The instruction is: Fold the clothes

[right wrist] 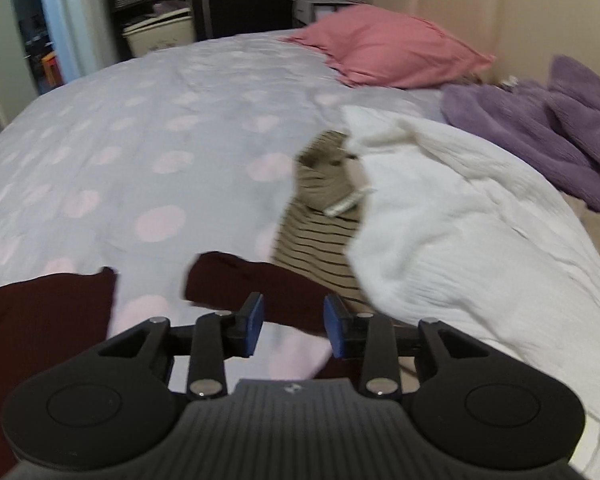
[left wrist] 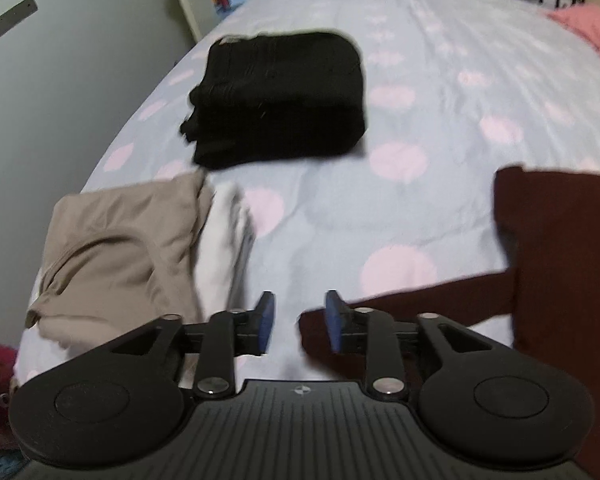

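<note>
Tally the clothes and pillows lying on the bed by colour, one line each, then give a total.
Black: 1, folded garment
Beige: 1, garment
White: 2, folded cloth and knit sweater
Dark red: 1, garment
Striped tan: 1, top
Purple: 1, fleece pile
Pink: 1, pillow
Total: 8

The maroon garment [left wrist: 560, 260] runs off the right edge in the left wrist view, its lower part behind the left tool [left wrist: 300, 322]. Over on the right, the white knit [right wrist: 460, 220] covers part of the striped top [right wrist: 320, 236], everything motion-blurred.
</note>
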`<state>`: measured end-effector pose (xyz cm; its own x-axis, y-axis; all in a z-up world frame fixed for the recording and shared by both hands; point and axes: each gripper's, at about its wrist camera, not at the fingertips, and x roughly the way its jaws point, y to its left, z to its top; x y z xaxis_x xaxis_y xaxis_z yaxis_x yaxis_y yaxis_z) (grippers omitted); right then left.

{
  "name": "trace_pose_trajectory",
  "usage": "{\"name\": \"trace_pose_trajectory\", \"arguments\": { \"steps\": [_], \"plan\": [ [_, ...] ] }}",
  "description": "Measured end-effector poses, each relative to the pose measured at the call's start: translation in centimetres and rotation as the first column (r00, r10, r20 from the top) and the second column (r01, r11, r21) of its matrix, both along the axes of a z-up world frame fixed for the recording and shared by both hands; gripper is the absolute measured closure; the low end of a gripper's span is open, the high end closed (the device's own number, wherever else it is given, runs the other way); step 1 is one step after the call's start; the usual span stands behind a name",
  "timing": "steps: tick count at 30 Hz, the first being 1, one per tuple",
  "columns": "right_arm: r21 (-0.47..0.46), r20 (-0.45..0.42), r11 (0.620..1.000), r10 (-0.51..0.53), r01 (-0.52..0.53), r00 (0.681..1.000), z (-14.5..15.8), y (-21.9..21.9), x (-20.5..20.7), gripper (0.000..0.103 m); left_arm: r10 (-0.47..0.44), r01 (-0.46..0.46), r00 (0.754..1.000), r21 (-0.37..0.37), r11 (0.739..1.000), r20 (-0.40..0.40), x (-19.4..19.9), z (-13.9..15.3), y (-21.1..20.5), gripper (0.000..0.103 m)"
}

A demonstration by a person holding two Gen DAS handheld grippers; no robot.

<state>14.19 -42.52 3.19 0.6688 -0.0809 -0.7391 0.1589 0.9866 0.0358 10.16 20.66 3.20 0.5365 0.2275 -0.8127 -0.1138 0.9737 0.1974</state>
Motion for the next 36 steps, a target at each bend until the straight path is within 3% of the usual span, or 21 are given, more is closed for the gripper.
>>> {"name": "trace_pose_trajectory", "arguments": {
  "steps": [2,4,7,10,16,20,21,23,25,28,32,34,36],
  "plan": [
    [0.003,0.002,1.000,0.031,-0.031,1.000,0.1,1.2,0.4,0.063,-0.078,0.078,0.997,0.009,0.997,0.019,0.4,0.1,-1.6,0.060],
    [0.006,-0.001,0.998,0.057,-0.057,0.998,0.1,2.4,1.1,0.062,-0.173,0.173,0.985,0.023,0.985,0.020,0.9,-0.2,-3.4,0.059],
    [0.015,-0.011,0.996,0.092,-0.092,0.996,-0.4,3.7,2.0,0.061,-0.337,0.337,0.941,0.021,0.941,-0.030,1.9,-1.9,-6.5,0.059],
    [0.020,-0.025,0.992,0.125,-0.125,0.992,-1.0,4.8,2.8,0.059,-0.445,0.450,0.891,0.049,0.892,-0.087,2.9,-3.9,-9.0,0.059],
    [-0.002,-0.075,0.987,0.162,-0.163,0.984,-2.6,6.0,3.9,0.059,-0.577,0.592,0.797,0.044,0.805,-0.179,4.9,-7.4,-11.4,0.054],
    [-0.013,-0.106,0.985,0.172,-0.175,0.979,-3.5,6.4,4.3,0.059,-0.596,0.619,0.767,0.032,0.784,-0.238,5.3,-9.2,-11.4,0.058],
    [-0.016,-0.115,0.984,0.175,-0.178,0.978,-3.8,6.5,4.5,0.059,-0.593,0.614,0.768,0.012,0.790,-0.240,5.5,-9.2,-11.3,0.063],
    [-0.020,-0.127,0.983,0.179,-0.183,0.976,-4.1,6.7,4.7,0.059,-0.577,0.585,0.784,-0.039,0.810,-0.230,5.9,-9.0,-10.8,0.084],
    [-0.019,-0.135,0.982,0.184,-0.188,0.974,-4.3,6.9,5.0,0.059,-0.558,0.556,0.801,-0.076,0.828,-0.219,6.3,-8.6,-10.2,0.091],
    [-0.023,-0.136,0.980,0.193,-0.198,0.972,-4.3,7.6,5.4,0.057,-0.481,0.468,0.858,-0.113,0.876,-0.179,7.3,-7.4,-8.5,0.093],
    [-0.024,-0.141,0.977,0.206,-0.211,0.968,-4.5,8.6,6.0,0.055,-0.273,0.265,0.958,-0.094,0.960,-0.086,8.8,-5.3,-4.7,0.094],
    [-0.023,-0.147,0.977,0.208,-0.214,0.967,-4.6,9.1,6.4,0.055,-0.145,0.142,0.988,-0.079,0.987,-0.044,9.6,-4.5,-2.5,0.094],
    [-0.021,-0.151,0.976,0.210,-0.215,0.966,-4.7,9.5,7.0,0.055,-0.001,-0.001,1.000,-0.074,0.997,-0.016,10.3,-4.0,-0.1,0.093]
  ]
}}
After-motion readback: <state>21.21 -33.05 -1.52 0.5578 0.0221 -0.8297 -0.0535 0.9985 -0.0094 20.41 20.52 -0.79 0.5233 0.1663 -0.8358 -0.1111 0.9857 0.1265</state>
